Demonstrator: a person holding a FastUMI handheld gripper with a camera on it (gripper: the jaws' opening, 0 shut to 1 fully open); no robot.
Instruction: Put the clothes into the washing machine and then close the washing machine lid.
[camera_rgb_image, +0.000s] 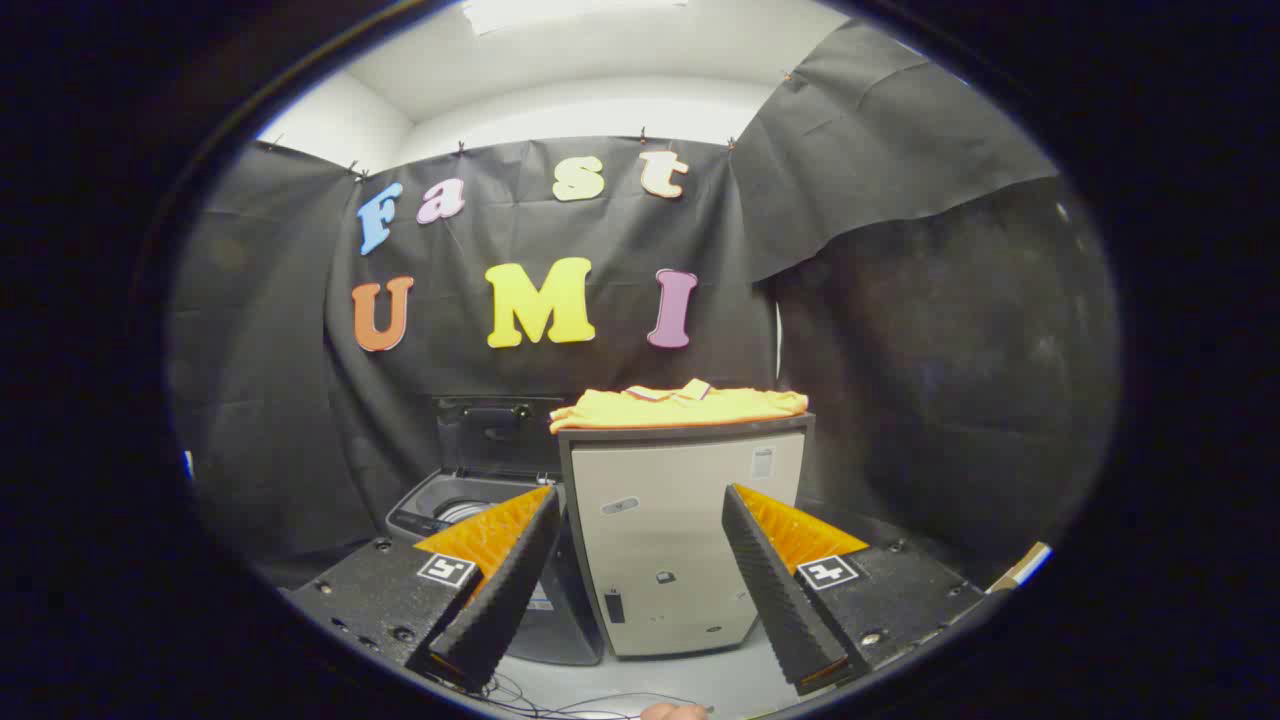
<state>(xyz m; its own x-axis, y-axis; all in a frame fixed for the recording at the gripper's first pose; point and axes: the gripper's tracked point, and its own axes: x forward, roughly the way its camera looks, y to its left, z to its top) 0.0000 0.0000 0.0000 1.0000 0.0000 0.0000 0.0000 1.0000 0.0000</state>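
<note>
Lower left of frame: grey top-loading washing machine (470, 510), its one dark lid (497, 436) raised upright against the black cloth wall (280, 400), drum mouth partly hidden behind the left finger. Just right of it, touching or nearly so, one beige boxy cabinet (680, 540) at frame centre. One folded yellow shirt with orange trim (680, 405) lies flat on the cabinet top, reaching both top edges. Gripper (640, 580) is spread wide, released, holding nothing; two ribbed black-and-orange fingers (500, 590), cabinet front showing in the gap between them, beyond the tips. Open room right of the cabinet before dark cloth. Pale floor (700, 680) at bottom, thin cables (560, 700) lying across it. White ceiling (600, 60) at top.
</note>
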